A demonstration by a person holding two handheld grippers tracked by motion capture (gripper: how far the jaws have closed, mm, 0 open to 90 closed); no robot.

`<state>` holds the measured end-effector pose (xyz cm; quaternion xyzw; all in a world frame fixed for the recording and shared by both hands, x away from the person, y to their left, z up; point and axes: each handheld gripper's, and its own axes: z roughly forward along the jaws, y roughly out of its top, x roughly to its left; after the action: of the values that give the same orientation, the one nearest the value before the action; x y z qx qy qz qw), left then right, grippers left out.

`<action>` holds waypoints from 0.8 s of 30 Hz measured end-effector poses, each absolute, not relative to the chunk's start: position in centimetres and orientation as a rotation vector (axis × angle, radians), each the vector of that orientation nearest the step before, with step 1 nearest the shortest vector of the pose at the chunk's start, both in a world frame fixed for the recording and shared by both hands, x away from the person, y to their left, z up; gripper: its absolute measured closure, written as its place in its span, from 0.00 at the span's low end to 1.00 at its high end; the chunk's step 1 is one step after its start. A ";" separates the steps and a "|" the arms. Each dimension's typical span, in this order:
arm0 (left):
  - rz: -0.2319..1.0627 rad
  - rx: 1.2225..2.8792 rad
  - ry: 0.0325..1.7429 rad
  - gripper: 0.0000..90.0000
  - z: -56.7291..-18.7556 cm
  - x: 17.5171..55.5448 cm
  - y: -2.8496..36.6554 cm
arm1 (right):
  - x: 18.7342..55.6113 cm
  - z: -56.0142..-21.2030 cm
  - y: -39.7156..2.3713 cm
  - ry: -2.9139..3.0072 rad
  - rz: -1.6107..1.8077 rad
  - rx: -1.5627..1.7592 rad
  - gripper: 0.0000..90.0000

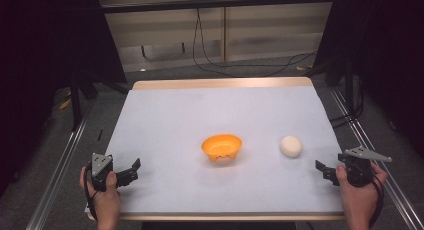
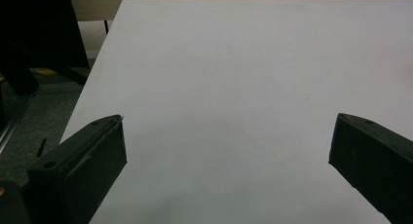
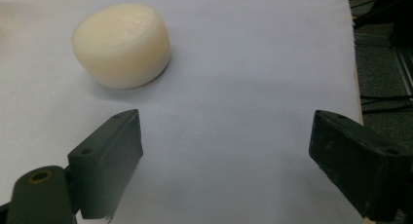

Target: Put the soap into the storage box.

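Table [image 1: 165, 110], white-covered: orange bowl [image 1: 221, 147] at centre; cream round object [image 1: 291, 146] toward right edge. Left gripper [image 1: 131, 171], near-left corner, jaws apart, empty. Right gripper [image 1: 322, 171], near-right corner, likewise.

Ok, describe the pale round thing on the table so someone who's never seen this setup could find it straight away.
Start at the white-covered table and find the orange bowl near its middle. To the bowl's right, apart from it, sits the cream-coloured lump, just ahead of the right hand-held gripper. It is solid, squat and domed with a flattish top, pale against the bright, hollow bowl.
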<state>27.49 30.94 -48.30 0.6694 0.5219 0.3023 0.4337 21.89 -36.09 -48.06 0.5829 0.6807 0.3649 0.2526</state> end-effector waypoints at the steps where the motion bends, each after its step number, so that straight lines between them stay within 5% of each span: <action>1: 0.753 1.667 1.300 0.00 -48.3 27.5 30.9 | 21.9 -48.1 -36.1 1.851 0.992 1.585 0.13; 8: 0.740 1.679 1.302 0.00 -48.3 27.6 31.0 | 23.4 -46.9 -35.5 2.012 0.905 1.557 0.05; 24: 0.716 1.684 1.301 0.00 -48.3 27.7 30.9 | 26.1 -45.9 -33.9 2.218 0.819 1.511 0.04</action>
<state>27.74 30.89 -48.35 0.6761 0.5220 0.2874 0.4334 26.13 -33.89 -45.87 0.5309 0.7794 0.2877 0.1669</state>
